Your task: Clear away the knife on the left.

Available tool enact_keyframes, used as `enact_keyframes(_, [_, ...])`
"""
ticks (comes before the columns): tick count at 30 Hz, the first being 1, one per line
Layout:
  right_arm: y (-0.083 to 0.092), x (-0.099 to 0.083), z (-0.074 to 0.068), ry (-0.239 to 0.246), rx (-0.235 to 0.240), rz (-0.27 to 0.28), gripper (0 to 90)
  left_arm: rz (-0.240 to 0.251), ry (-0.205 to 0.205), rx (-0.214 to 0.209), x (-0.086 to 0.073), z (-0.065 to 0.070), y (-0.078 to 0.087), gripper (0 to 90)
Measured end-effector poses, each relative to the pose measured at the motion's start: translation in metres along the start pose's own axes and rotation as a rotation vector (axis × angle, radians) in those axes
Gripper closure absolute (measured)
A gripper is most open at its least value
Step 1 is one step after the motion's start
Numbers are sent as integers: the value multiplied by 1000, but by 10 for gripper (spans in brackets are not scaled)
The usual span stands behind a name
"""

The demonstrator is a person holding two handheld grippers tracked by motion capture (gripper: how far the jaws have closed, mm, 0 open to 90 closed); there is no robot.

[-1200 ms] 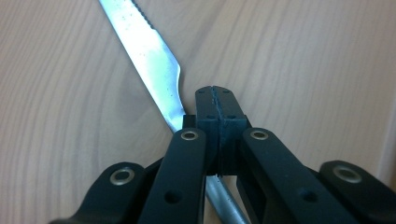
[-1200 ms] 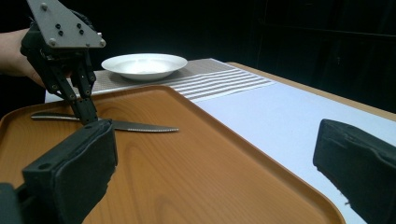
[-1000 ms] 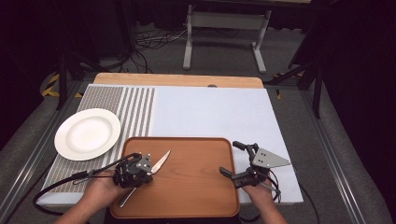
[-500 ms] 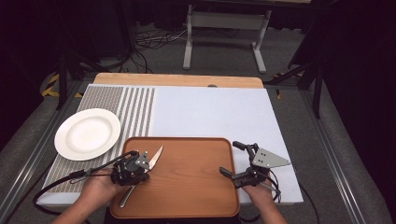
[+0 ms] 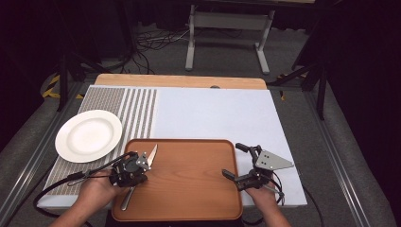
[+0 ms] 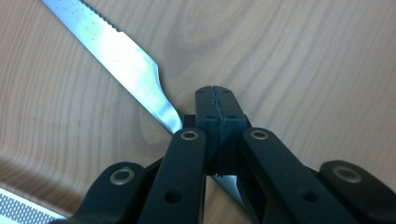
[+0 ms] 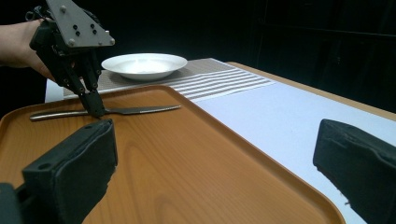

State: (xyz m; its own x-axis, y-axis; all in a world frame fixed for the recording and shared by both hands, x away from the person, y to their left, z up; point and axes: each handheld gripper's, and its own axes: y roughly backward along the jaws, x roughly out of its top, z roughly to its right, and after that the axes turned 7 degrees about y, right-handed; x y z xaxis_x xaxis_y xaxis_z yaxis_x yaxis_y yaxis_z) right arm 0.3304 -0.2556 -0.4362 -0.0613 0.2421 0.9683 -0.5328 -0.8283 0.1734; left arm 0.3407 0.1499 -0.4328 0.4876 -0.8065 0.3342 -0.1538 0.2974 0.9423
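High view: left gripper (image 5: 142, 163) sits over the near-left corner of the wooden tray (image 5: 189, 189), pointing down at a table knife (image 5: 150, 157). Its jaws are clamped together on the knife where blade meets handle; blade tip points away toward the tray's far-left rim, handle end sticks out toward the person beneath the gripper. The left hand (image 5: 94, 187) wraps the gripper body, cable trailing left over the striped mat (image 5: 137, 106).

Left gripper view: the fingertips (image 6: 219, 105) are pressed flat against each other, no gap showing, with the serrated blade running up-left from just beside them and the tray wood underneath. Knife looks to lie flat on the tray in the right gripper view, pinned under the left gripper there.

Right gripper (image 5: 239, 163) rests at the tray's right rim, held by the right hand (image 5: 262, 196). Jaws spread wide, nothing between them, one over the tray edge, the other over the white table cover (image 5: 213, 113).

White plate (image 5: 89, 135) sits on the mat, left of the tray, well apart from the knife.

Against the earlier frames: blade has swung from pointing right-of-away to more straight away, and the left gripper has shifted slightly with it. Right gripper and plate unchanged.
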Motion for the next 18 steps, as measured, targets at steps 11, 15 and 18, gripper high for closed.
enact_keyframes(11, [0, 0, 0, 0, -1, 0, 4, -40, 42, 3, -2, -3, 3, 900])
enact_keyframes(15, [0, 0, 0, 1, -1, -1, 4, -51, 60, 8, -4, -5, 4, 900])
enact_keyframes(18, [0, 0, 0, 0, 0, -1, 4, -53, 71, 9, -6, -5, 4, 900])
